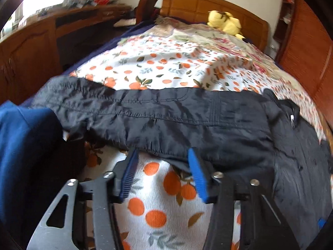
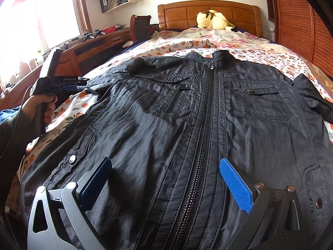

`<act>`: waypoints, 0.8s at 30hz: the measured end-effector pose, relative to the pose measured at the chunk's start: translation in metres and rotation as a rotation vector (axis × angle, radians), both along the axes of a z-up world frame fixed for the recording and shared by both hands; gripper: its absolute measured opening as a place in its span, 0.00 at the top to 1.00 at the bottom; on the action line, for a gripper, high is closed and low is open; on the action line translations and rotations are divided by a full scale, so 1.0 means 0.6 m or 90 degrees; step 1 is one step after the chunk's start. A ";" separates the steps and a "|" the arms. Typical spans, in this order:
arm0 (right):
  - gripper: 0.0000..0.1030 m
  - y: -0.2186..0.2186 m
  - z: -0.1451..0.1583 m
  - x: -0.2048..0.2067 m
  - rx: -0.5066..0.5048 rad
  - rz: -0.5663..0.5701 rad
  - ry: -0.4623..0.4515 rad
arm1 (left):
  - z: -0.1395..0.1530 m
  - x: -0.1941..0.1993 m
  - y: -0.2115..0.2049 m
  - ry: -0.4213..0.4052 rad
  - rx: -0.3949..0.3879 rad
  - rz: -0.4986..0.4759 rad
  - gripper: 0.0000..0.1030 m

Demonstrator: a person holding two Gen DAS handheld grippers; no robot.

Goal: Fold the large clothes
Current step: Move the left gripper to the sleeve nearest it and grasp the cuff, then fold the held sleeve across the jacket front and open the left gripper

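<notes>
- at nine o'clock from the bed's middle, a hand [image 2: 44, 108] grips the handle of the left gripper [image 1: 162, 156], out over the orange-print bedsheet [image 1: 158, 214] beside the bed's left edge

- the left gripper points down at the sleeve [image 1: 145, 112] of the black jacket [image 2: 187, 114]; its jaws stand partly apart, about halfway; the blue pads [image 1: 196, 173] bracket the sleeve's near hem; whether they touch the cloth i cannot tell, and nothing looks pinched yet

- the jacket lies face up across the bed, zipped, collar toward twelve o'clock and the wooden headboard [image 2: 208, 12], hem toward six o'clock; the left sleeve runs out toward nine o'clock, the other toward three

- the right gripper [image 2: 164, 177] hovers over the lower front, near six o'clock, its jaws wide apart on either side of the zipper [image 2: 206, 129]; it holds nothing

- a yellow plush toy [image 2: 214, 19] sits at twelve o'clock, well clear of the work

- to my eye the step in hand is taking the left sleeve to fold it across the chest; it would go best with both layers of the cuff edge caught well between the pads before any lift; carry the sleeve low and flat toward three o'clock, so the body does not drag; the right gripper could press the front panel to keep it from shifting; the slippery fabric may slide out of a shallow bite
</notes>
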State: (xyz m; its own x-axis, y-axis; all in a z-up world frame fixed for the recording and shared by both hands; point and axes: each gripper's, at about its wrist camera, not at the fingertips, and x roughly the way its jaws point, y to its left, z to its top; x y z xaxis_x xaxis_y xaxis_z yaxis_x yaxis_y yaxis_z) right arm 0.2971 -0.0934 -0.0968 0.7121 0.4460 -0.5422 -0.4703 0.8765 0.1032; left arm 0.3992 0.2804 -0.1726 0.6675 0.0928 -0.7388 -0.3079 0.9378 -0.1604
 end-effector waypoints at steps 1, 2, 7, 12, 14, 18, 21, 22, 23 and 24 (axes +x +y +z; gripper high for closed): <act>0.00 -0.001 -0.001 0.000 0.002 0.000 0.000 | -0.005 0.005 0.004 0.004 -0.008 0.004 0.51; 0.00 0.000 0.000 0.002 0.003 0.001 0.000 | -0.009 0.010 0.006 0.009 -0.011 0.010 0.51; 0.00 -0.004 -0.002 0.002 0.014 0.003 0.000 | -0.035 0.030 0.021 0.046 -0.043 0.036 0.51; 0.00 -0.005 -0.005 0.003 0.018 0.005 0.000 | -0.042 0.039 0.027 0.043 -0.097 0.037 0.70; 0.00 -0.004 -0.005 0.003 0.018 0.005 -0.001 | -0.040 0.043 0.022 0.037 -0.120 0.028 0.85; 0.00 0.000 -0.007 0.003 0.012 0.005 -0.001 | -0.004 0.039 -0.011 0.018 -0.058 0.026 0.94; 0.00 0.003 -0.005 0.001 0.009 0.008 -0.002 | 0.057 0.016 -0.050 -0.035 -0.021 0.002 0.95; 0.00 0.004 -0.005 0.001 0.008 0.009 -0.003 | 0.074 0.012 -0.063 -0.047 -0.012 -0.009 0.95; 0.00 0.004 -0.004 0.001 0.007 0.009 -0.002 | 0.099 0.003 -0.085 -0.064 0.004 -0.027 0.95; 0.00 0.004 -0.002 0.001 0.006 0.009 -0.001 | 0.118 -0.005 -0.101 -0.077 0.015 -0.038 0.95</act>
